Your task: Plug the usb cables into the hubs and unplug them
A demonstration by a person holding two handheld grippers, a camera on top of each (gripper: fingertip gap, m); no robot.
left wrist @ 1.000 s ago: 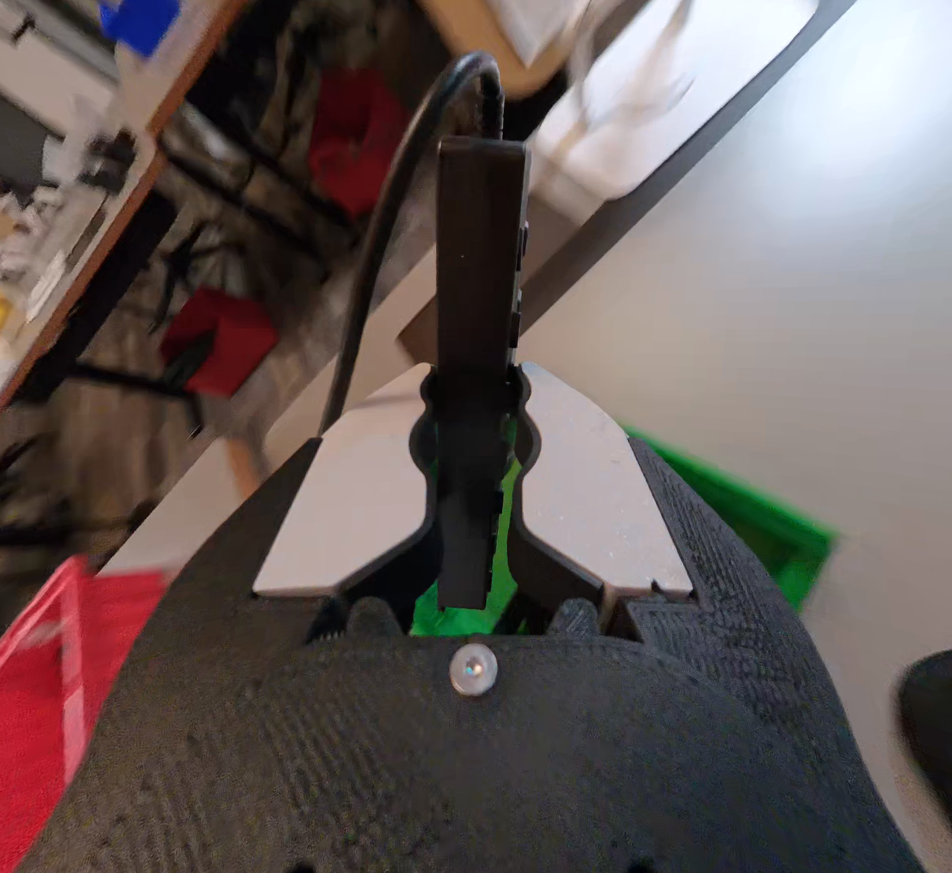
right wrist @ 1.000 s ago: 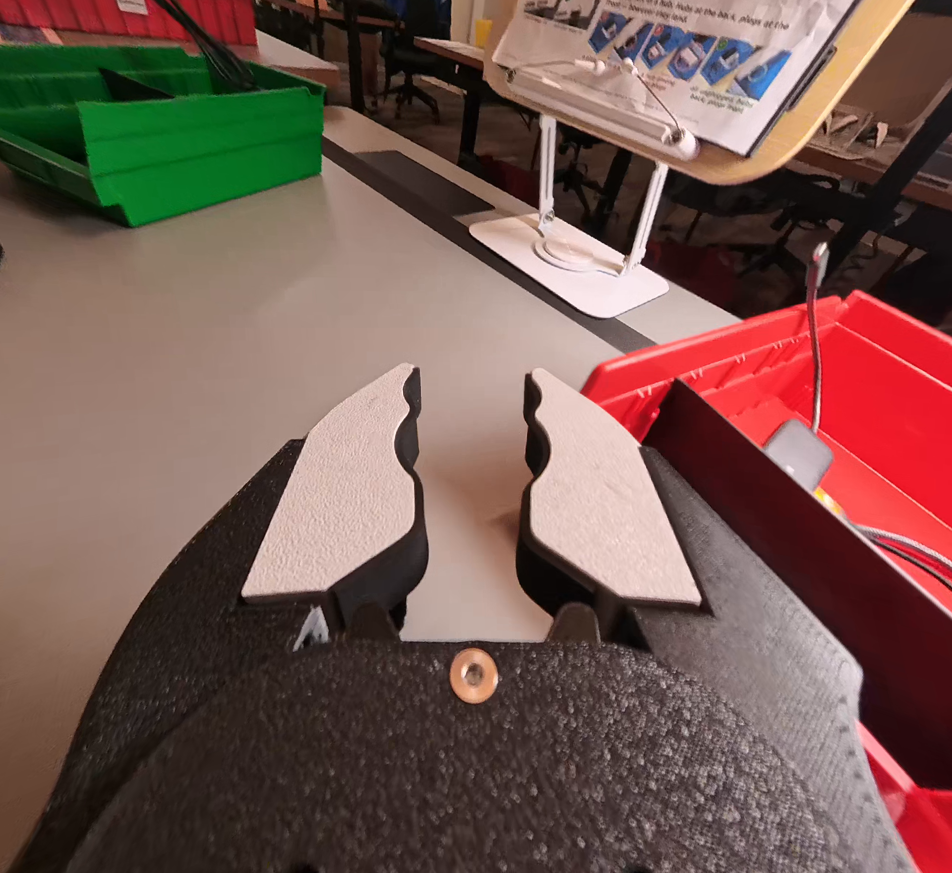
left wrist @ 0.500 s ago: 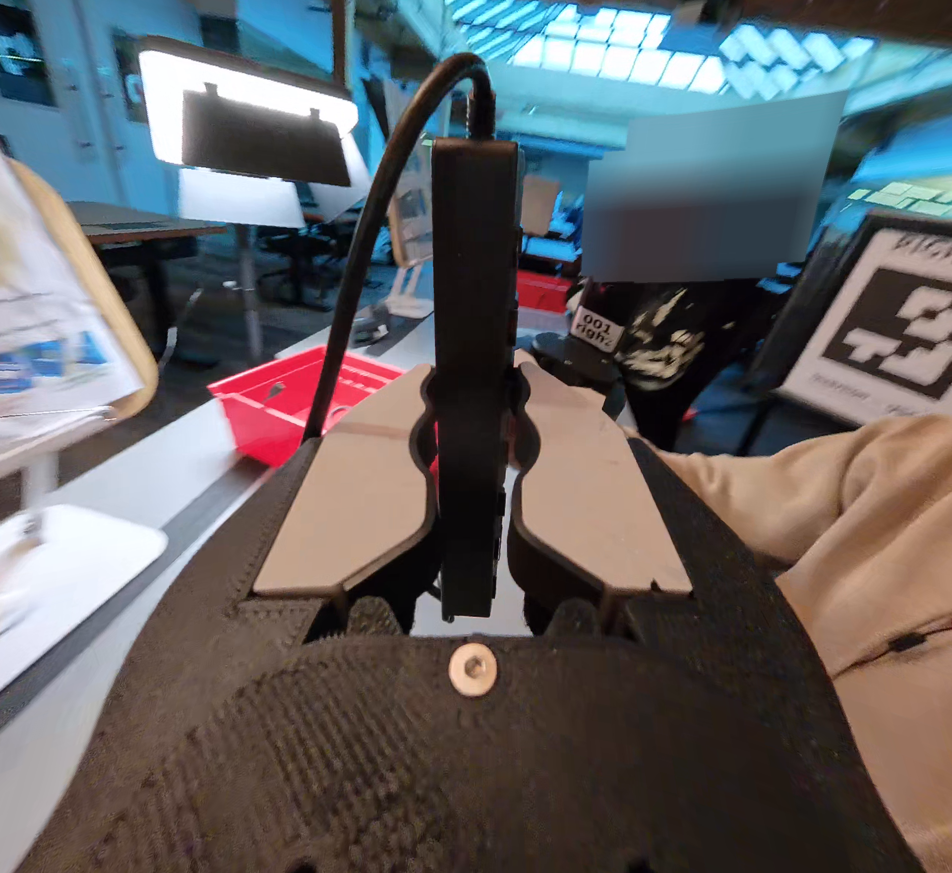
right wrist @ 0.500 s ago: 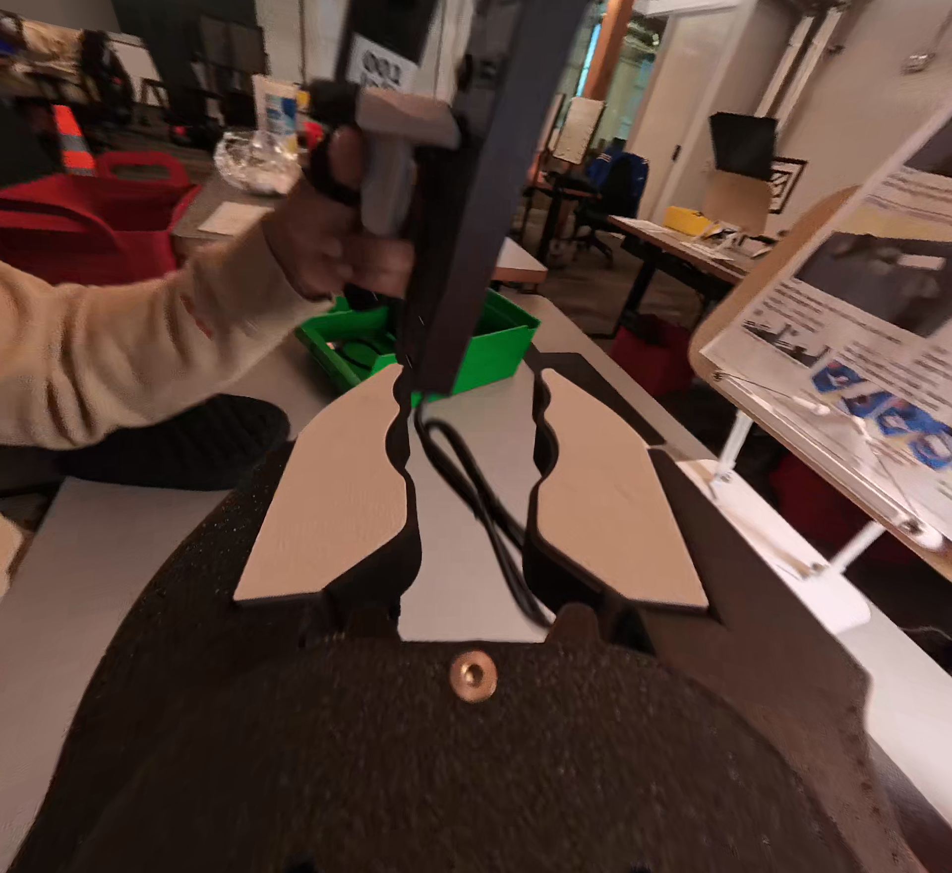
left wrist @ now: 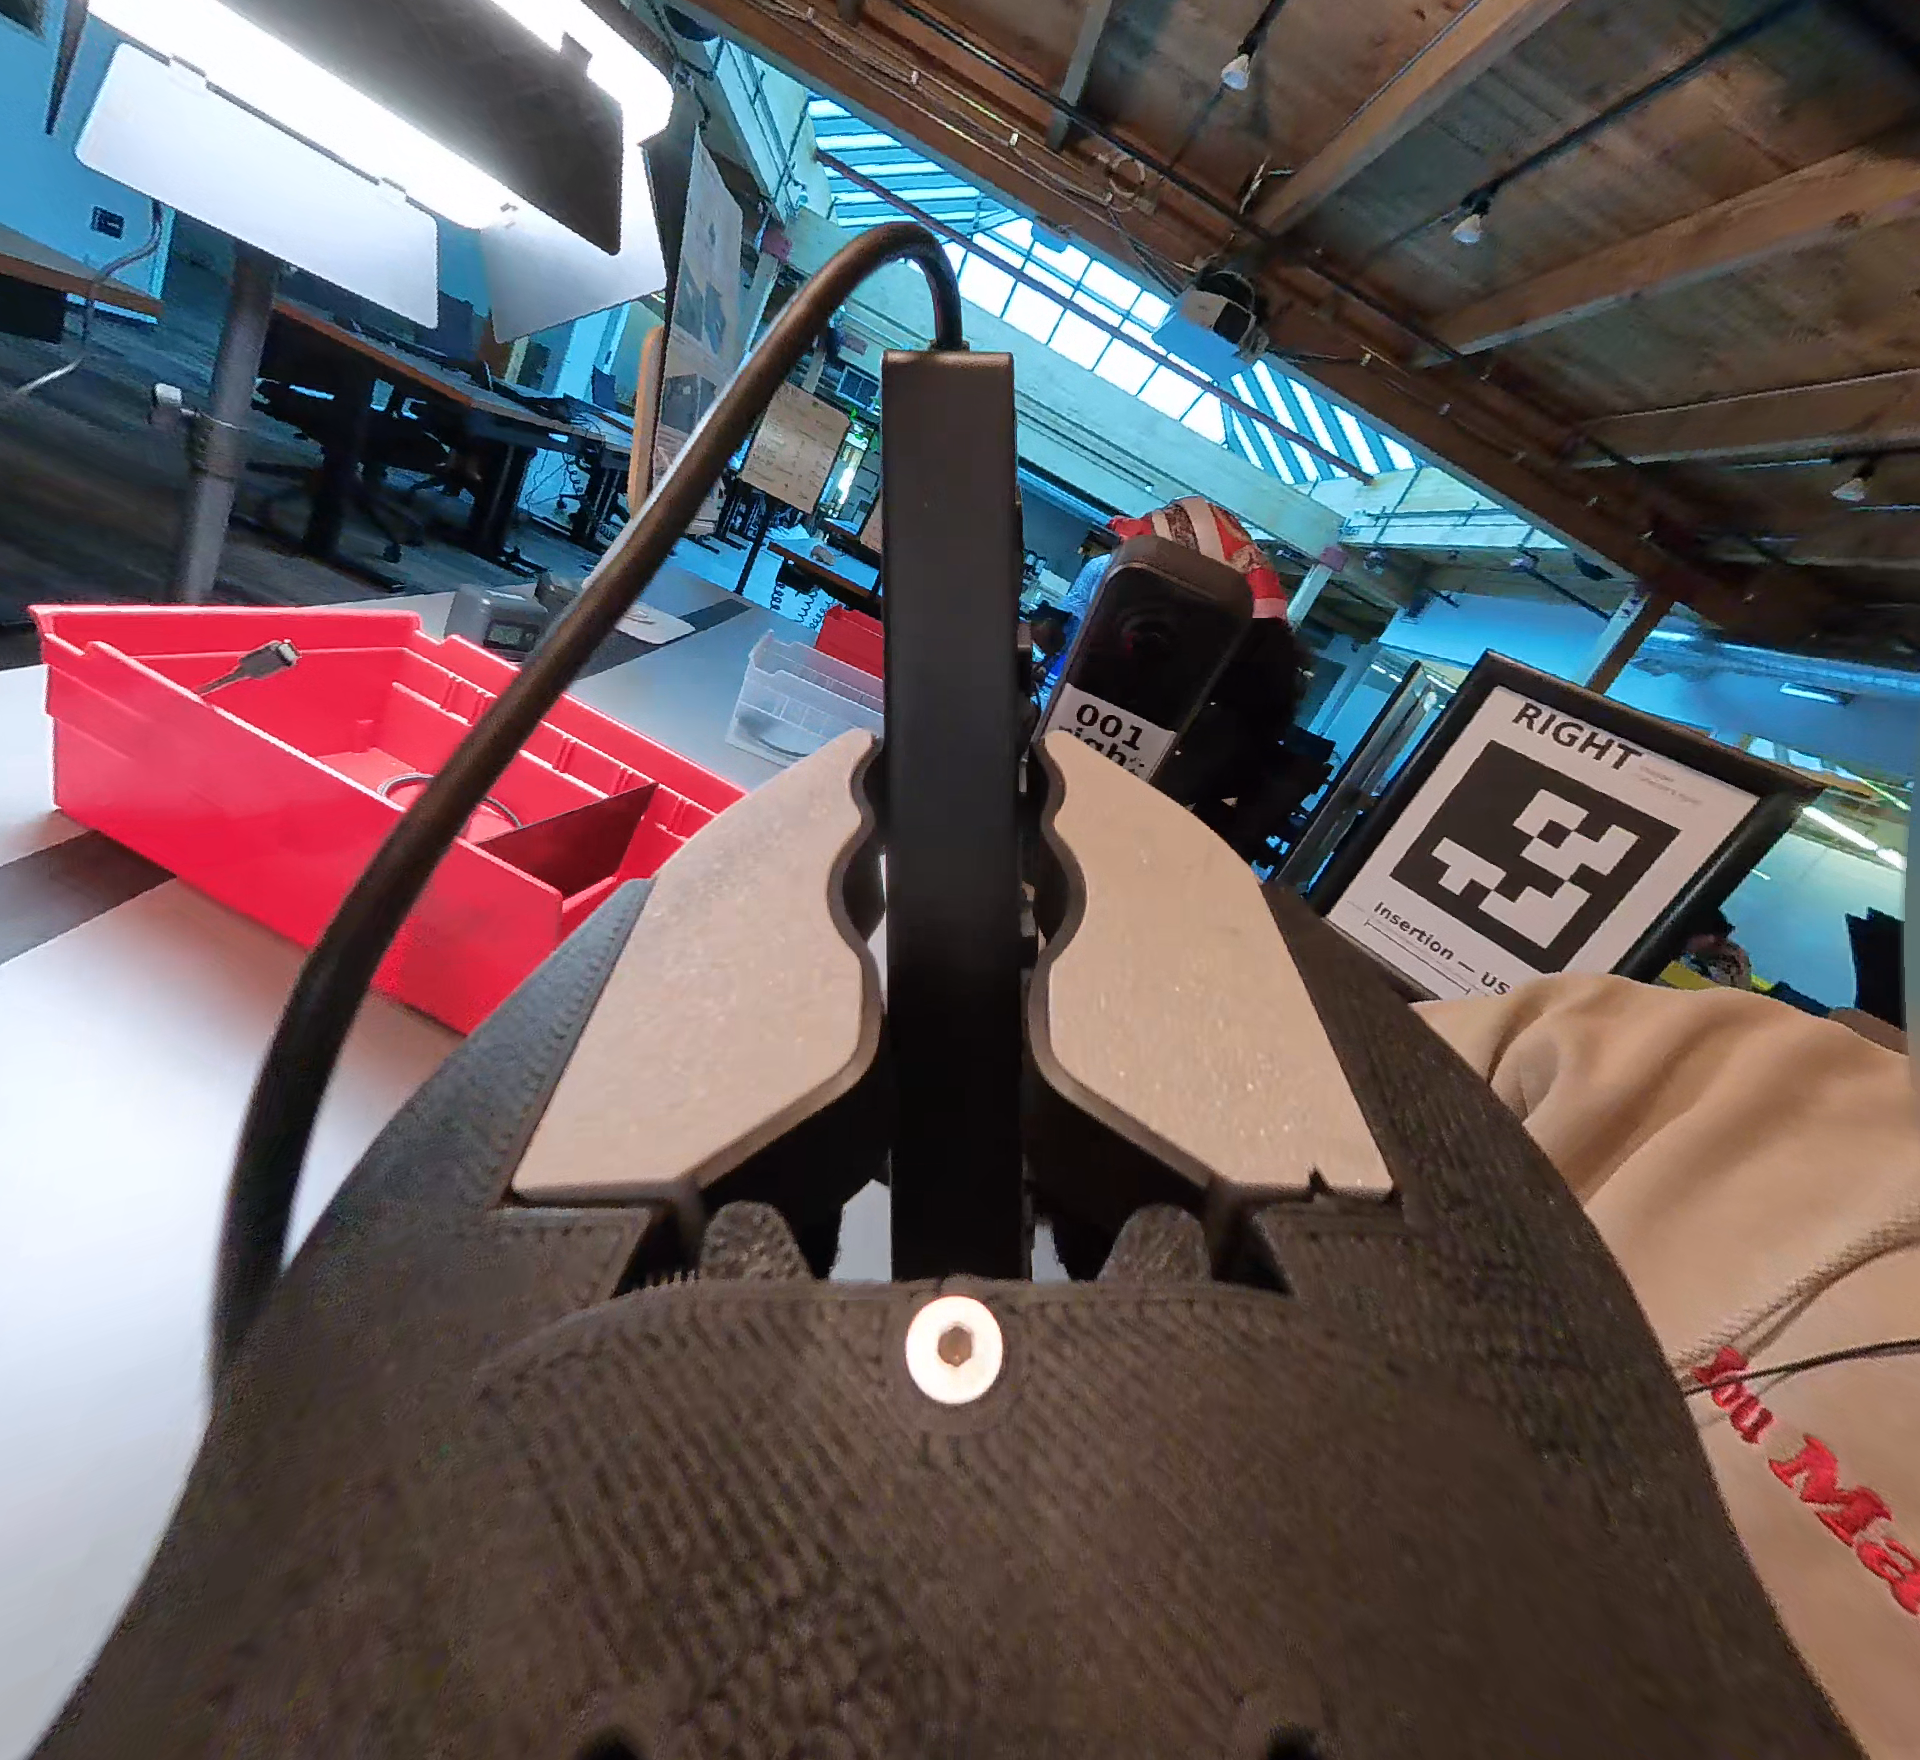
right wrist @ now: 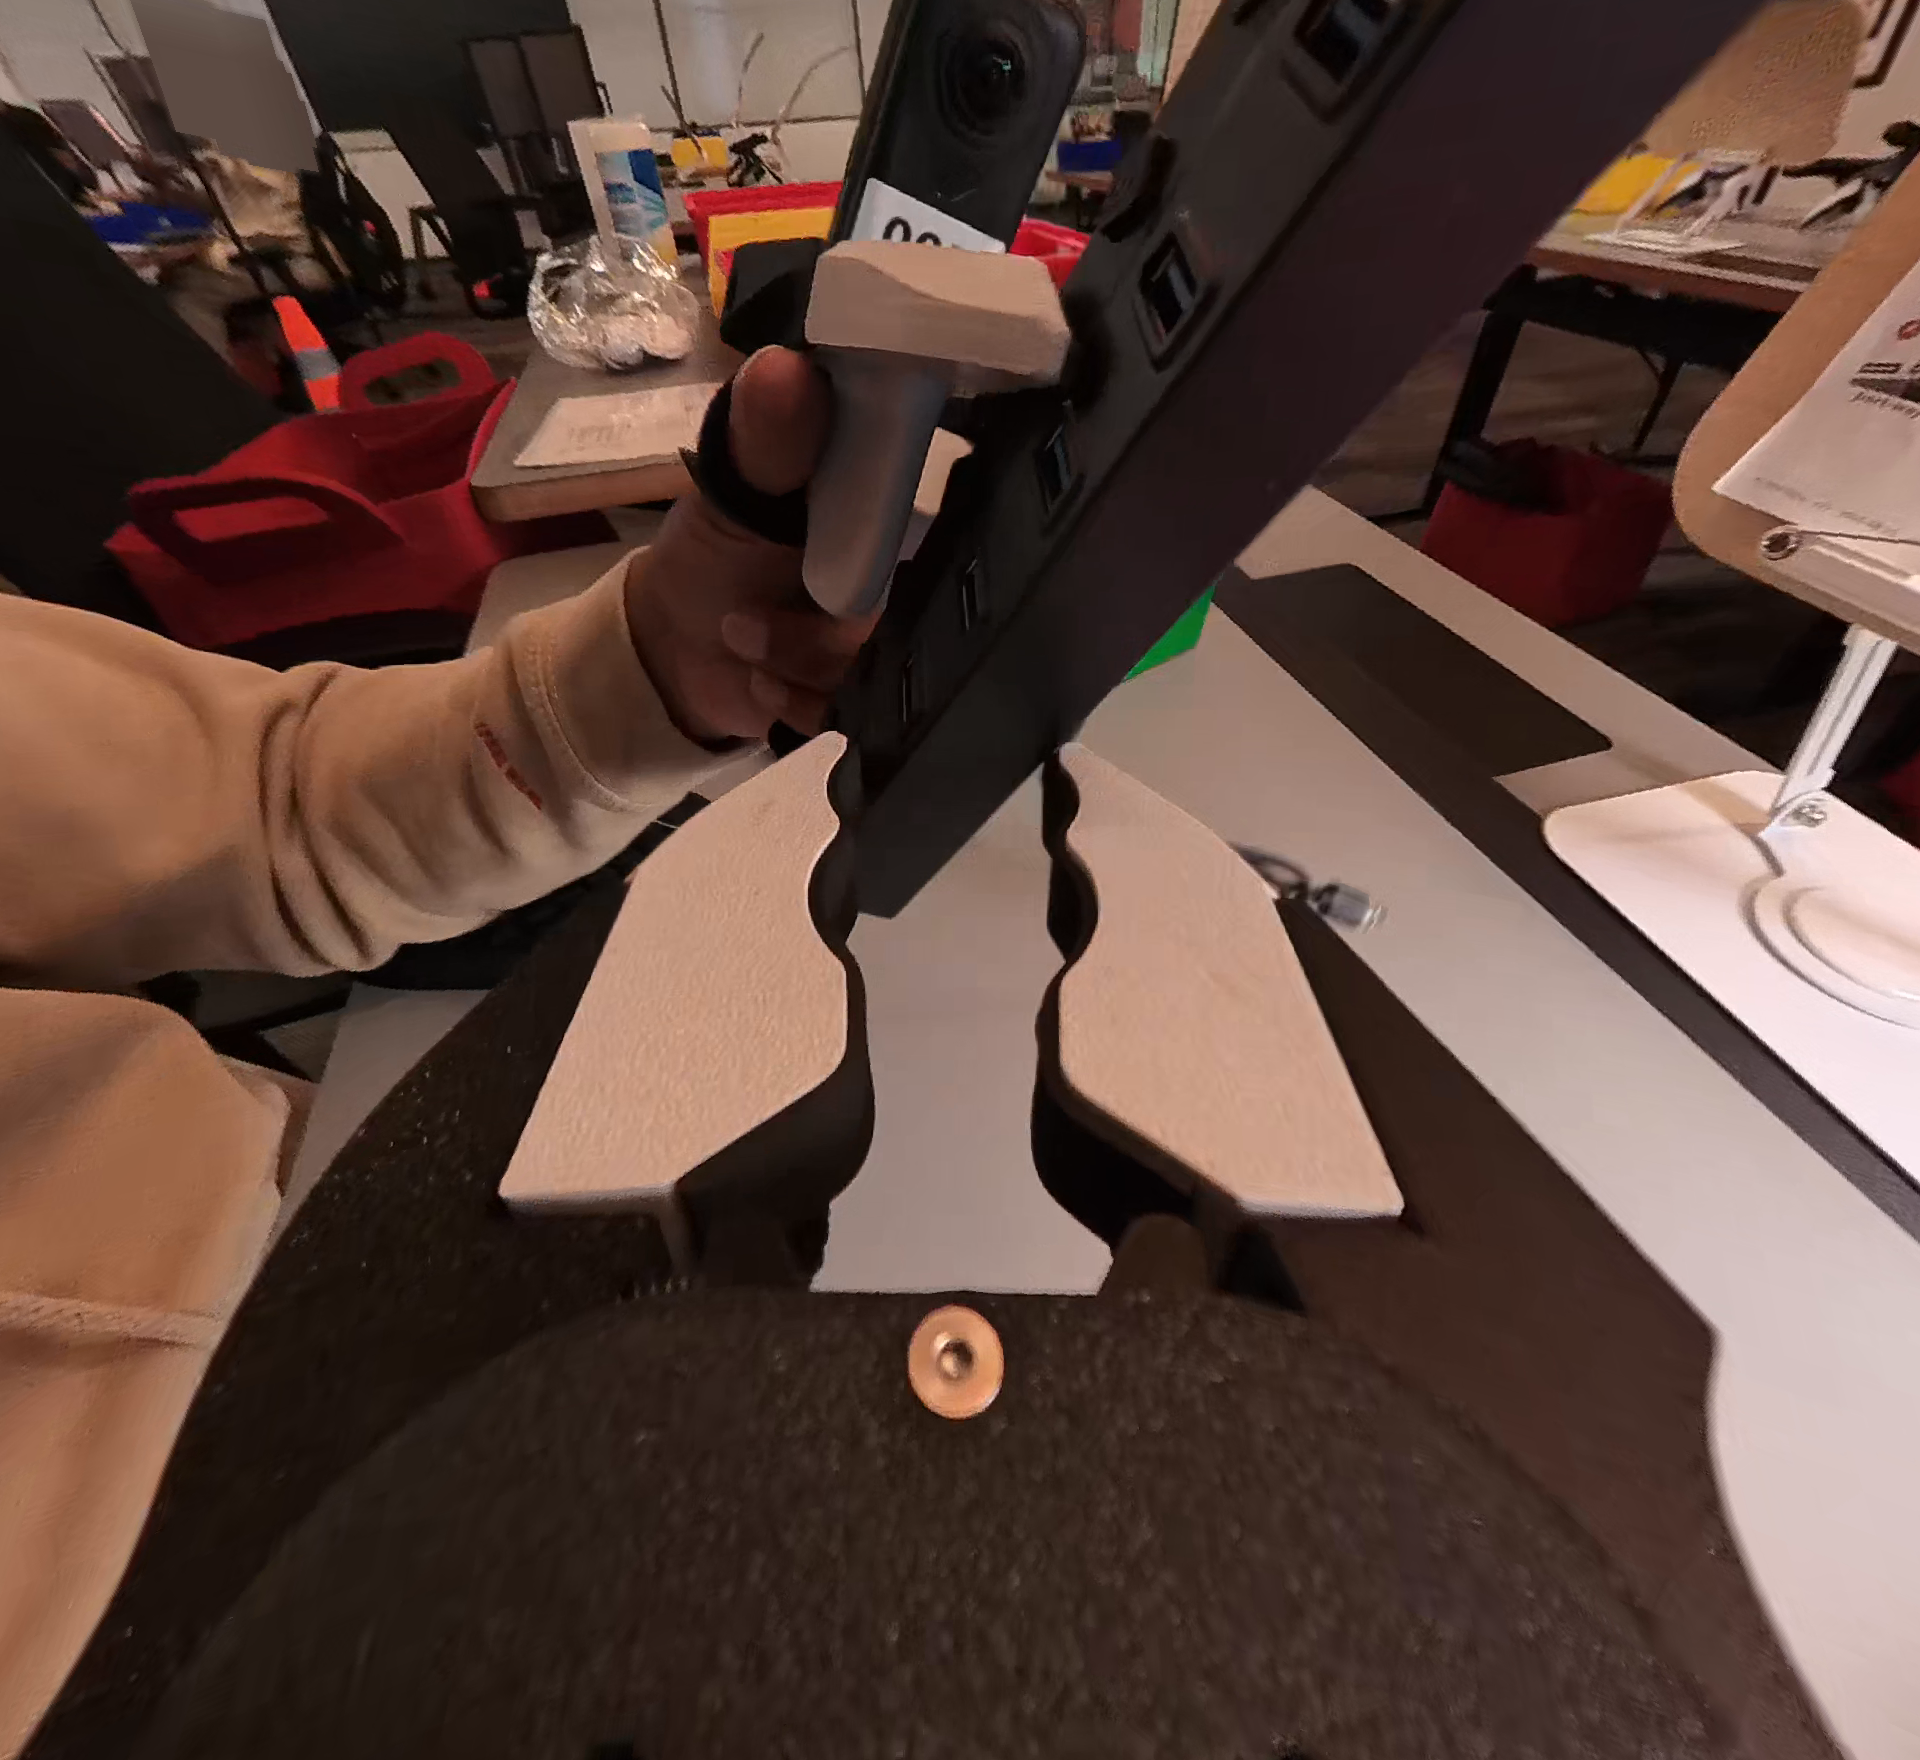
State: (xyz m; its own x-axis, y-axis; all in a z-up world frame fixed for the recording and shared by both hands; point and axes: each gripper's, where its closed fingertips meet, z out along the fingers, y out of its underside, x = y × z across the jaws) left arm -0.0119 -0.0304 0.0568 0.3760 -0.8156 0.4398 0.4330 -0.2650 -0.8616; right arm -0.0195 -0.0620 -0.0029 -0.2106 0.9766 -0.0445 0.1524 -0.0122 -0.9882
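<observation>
My left gripper (left wrist: 954,765) is shut on a long black USB hub (left wrist: 945,567), which stands upright between its fingers. The hub's black cable (left wrist: 436,837) arcs from its top down to the left. In the right wrist view the hub (right wrist: 1299,276) slants from upper right to lower left, its row of ports facing left. Its lower end lies between the fingers of my open right gripper (right wrist: 951,775), against the left finger. The left gripper's finger (right wrist: 935,328) clamps the hub mid-length. A loose USB plug (right wrist: 1340,905) lies on the table behind the right finger.
A red bin (left wrist: 312,775) with a cable plug (left wrist: 260,661) in it sits on the grey table (left wrist: 94,1139) at left. A framed marker sign (left wrist: 1538,837) stands at right. A green bin (right wrist: 1174,640) shows behind the hub. A white document stand (right wrist: 1714,858) is at right.
The left gripper swung the hub up and round to face the right gripper. The right gripper turned from the red bin toward the hub, whose lower end now lies between its open fingers.
</observation>
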